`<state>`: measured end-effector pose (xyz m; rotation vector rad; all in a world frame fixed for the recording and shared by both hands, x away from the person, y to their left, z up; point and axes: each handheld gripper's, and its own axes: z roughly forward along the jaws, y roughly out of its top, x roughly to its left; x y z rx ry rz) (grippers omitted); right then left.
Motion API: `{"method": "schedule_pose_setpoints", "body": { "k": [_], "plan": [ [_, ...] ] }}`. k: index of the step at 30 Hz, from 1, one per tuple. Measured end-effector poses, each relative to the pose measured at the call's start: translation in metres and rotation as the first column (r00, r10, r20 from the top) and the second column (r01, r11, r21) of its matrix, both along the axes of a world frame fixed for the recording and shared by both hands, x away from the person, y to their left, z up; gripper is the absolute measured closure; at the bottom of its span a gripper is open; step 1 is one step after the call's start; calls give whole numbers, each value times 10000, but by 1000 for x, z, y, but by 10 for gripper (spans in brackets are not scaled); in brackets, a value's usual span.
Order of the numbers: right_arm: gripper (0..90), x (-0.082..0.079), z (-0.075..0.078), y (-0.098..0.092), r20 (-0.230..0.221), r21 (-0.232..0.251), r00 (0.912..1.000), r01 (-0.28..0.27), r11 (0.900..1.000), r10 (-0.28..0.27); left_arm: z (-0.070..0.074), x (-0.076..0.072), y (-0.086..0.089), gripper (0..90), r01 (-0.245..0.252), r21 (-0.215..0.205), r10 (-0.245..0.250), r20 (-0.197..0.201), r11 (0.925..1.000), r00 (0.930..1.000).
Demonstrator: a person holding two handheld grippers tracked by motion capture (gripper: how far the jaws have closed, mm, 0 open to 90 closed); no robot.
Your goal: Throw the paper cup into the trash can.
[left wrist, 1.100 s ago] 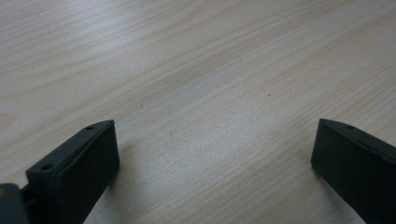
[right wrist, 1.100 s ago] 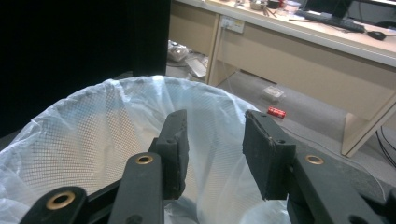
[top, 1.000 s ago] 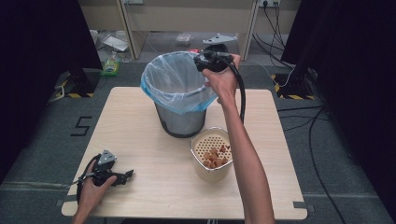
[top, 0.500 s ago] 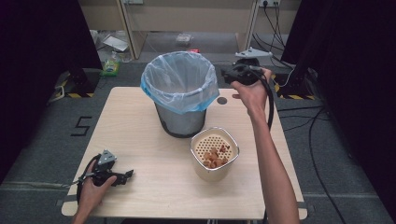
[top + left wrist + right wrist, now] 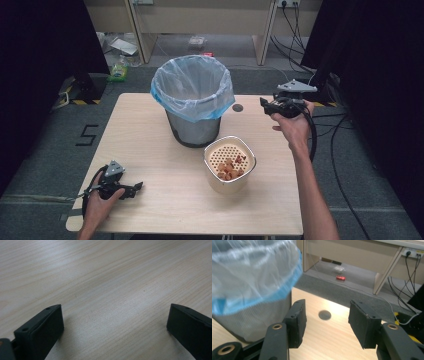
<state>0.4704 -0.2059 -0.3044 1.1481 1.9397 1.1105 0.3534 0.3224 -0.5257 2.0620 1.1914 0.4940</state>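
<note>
Wooden table: upright bin, basket beside. Left tongs wide, empty; right tongs wide, empty, pointing at bin.

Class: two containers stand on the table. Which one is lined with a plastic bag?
The tall grey bin at the table's far middle, with a blue-edged bag over its rim. The short cream basket in front has no bag and holds small brown pieces.

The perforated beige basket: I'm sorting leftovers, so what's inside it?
The basket holds a small pile of orange-brown food pieces on its perforated floor. Whatever lies beneath the pile is covered, and what the pieces are cannot be told.
</note>
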Motion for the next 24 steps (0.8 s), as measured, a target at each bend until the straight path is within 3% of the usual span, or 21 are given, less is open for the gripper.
{"method": "schedule_pose_setpoints", "body": {
  "k": [11,18,24],
  "plan": [
    [429,-35,-44,-23,-223,-527,9996,175,9985,-187,0,0,0,0,-3,-3,3,-1,10000,10000],
    [421,-58,-76,-33,-479,-595,9987,167,9981,-195,0,0,0,0,-1,0,1,3,10000,10000],
    [417,-71,-113,-37,-929,-439,9954,195,9988,-235,0,0,0,0,-1,22,1,17,10000,10000]
  ]
}}
